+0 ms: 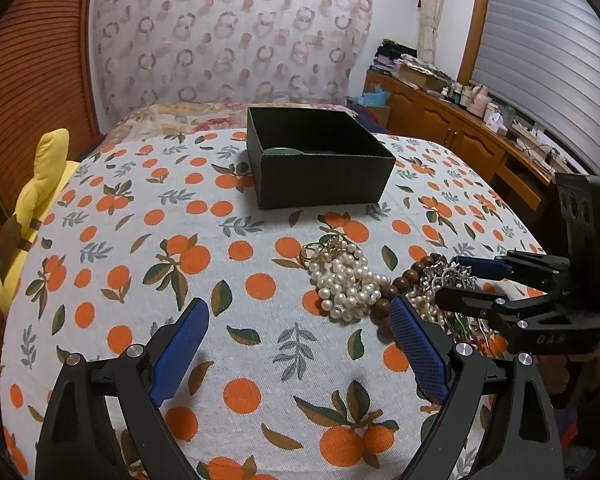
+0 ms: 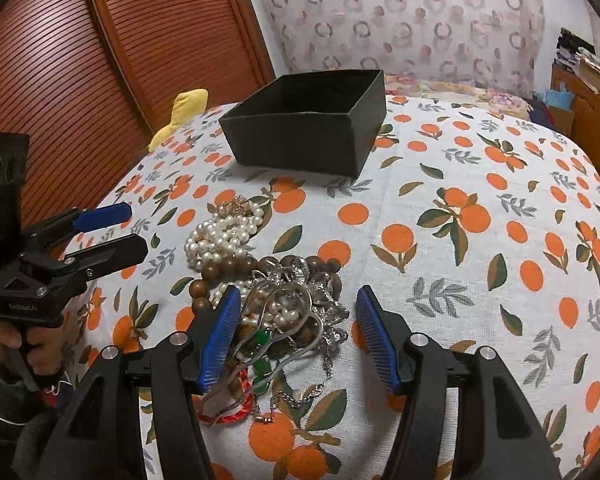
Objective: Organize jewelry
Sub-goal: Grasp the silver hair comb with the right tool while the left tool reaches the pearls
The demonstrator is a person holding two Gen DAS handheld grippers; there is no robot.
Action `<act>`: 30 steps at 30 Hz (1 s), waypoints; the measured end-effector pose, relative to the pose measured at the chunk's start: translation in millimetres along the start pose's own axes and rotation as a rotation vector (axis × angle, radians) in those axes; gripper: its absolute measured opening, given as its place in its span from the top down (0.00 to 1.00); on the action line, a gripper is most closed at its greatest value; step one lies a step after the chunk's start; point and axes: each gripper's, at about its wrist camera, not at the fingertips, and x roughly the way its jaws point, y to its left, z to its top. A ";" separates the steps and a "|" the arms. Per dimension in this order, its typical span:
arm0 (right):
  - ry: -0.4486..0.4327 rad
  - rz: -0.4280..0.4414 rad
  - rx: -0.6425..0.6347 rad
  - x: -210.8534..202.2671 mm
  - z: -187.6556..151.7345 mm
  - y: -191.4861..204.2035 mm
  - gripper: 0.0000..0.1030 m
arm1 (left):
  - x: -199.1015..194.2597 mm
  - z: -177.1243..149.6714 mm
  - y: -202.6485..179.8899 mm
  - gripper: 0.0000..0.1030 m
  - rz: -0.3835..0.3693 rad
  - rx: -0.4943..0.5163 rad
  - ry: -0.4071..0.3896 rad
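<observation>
Left gripper (image 1: pixel 296 354) released, hovering over orange-print bedspread (image 1: pixel 236 280); pearl strand (image 1: pixel 346 280) just ahead, black box (image 1: pixel 320 160) beyond, something green inside.

Right gripper (image 2: pixel 294 334) released, straddling tangled jewelry pile (image 2: pixel 288 312). Judged step: first pick. Next: single out silver piece (image 2: pixel 320 280); tangle likely drags neighbours. Yellow plush (image 2: pixel 184 114) clear of path.

The bedspread (image 1: pixel 260 360) is white, printed with orange fruit and green and grey leaves. The box (image 1: pixel 320 176) is black. The pearl strands (image 1: pixel 346 284) are cream, the wooden beads (image 2: pixel 224 268) brown, the chain pieces (image 2: pixel 300 280) silver. Both tongs, left (image 1: pixel 296 352) and right (image 2: pixel 296 344), are black with blue pads. A plush toy (image 1: pixel 40 200) is yellow. The curtain (image 1: pixel 228 32) is white with pink rings.
</observation>
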 end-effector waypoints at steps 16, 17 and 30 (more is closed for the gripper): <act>-0.013 -0.018 -0.016 -7.3 -3.0 0.4 0.58 | 3.9 -2.8 -3.1 0.14 -0.001 -0.006 0.005; -0.019 -0.023 -0.013 -9.4 -2.6 -0.6 0.58 | 3.8 -3.5 -1.7 0.14 -0.001 -0.006 0.005; -0.096 -0.049 0.008 -34.3 7.5 -17.4 0.58 | 7.2 -4.3 -6.5 0.14 -0.006 0.011 0.010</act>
